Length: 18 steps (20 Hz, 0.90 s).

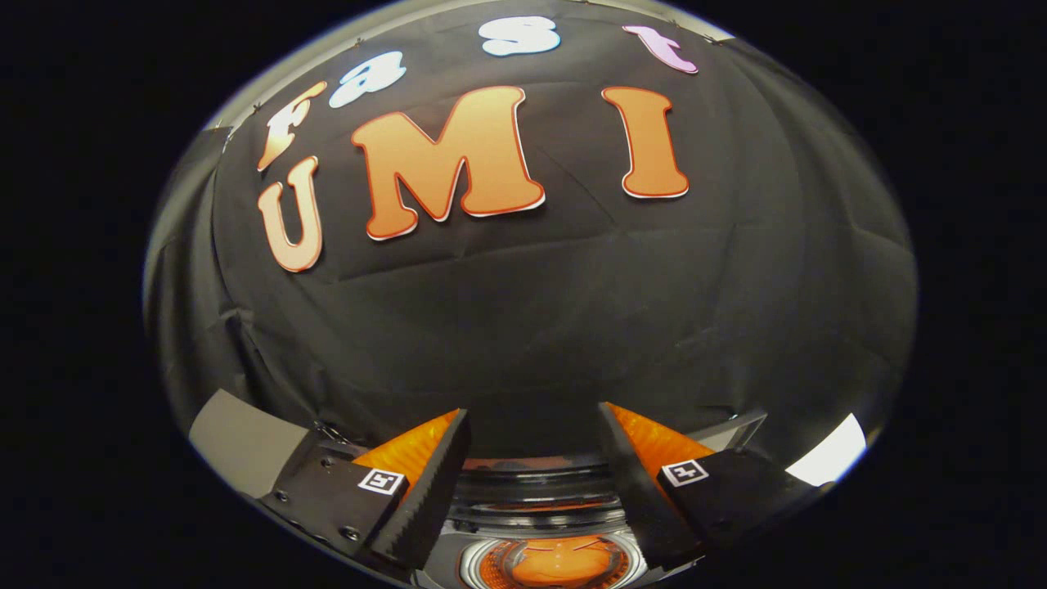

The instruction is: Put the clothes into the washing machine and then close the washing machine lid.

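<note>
Gripper (533, 442) has its 2 fingers spread wide apart, released, nothing held between them. Each finger shows a black serrated inner pad (433, 499) and an orange outer face, plus 1 small square black-and-white marker tag (382, 481) on each black mount. Fingers point at the booth's black cloth wall (532, 327), which sits well beyond the tips.

Between and below the fingers: the washing machine (532, 499), seen from above, its rounded grey-silver rim bands running across the gap between the 2 pads. Lower down, a round chrome-ringed opening (546, 564) with an orange glow inside; cannot tell whether that is a garment, a lid or a reflection. Lid state cannot be told. Clothes cannot be picked out with certainty.

Left of the left finger mount: a flat grey panel (241, 442), edge angled. Right of the right finger: a thin grey frame edge (740, 425), and further right a bright white patch (830, 462), too blown out to identify.
</note>
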Motion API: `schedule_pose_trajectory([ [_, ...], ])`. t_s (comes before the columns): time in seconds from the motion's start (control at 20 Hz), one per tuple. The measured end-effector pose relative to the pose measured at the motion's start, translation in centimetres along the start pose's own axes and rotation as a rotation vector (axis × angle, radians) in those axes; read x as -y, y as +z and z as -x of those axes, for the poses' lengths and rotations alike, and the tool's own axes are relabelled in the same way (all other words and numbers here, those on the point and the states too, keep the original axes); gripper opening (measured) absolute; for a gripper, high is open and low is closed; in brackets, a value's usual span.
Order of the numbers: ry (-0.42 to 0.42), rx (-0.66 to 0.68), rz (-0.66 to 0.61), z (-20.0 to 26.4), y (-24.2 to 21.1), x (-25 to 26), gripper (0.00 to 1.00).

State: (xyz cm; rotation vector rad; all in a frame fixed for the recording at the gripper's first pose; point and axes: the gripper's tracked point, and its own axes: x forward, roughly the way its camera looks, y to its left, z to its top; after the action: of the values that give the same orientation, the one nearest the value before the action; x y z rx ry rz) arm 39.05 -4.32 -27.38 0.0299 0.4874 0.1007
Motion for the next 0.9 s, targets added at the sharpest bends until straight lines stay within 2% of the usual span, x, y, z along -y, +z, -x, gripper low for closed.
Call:
schedule_pose_trajectory([
  [0.3,0.000,-0.042,0.048,-0.6,-1.3,-0.1,0.99],
  [0.9,-0.011,0.001,0.069,6.6,-5.2,-0.4,0.99],
])
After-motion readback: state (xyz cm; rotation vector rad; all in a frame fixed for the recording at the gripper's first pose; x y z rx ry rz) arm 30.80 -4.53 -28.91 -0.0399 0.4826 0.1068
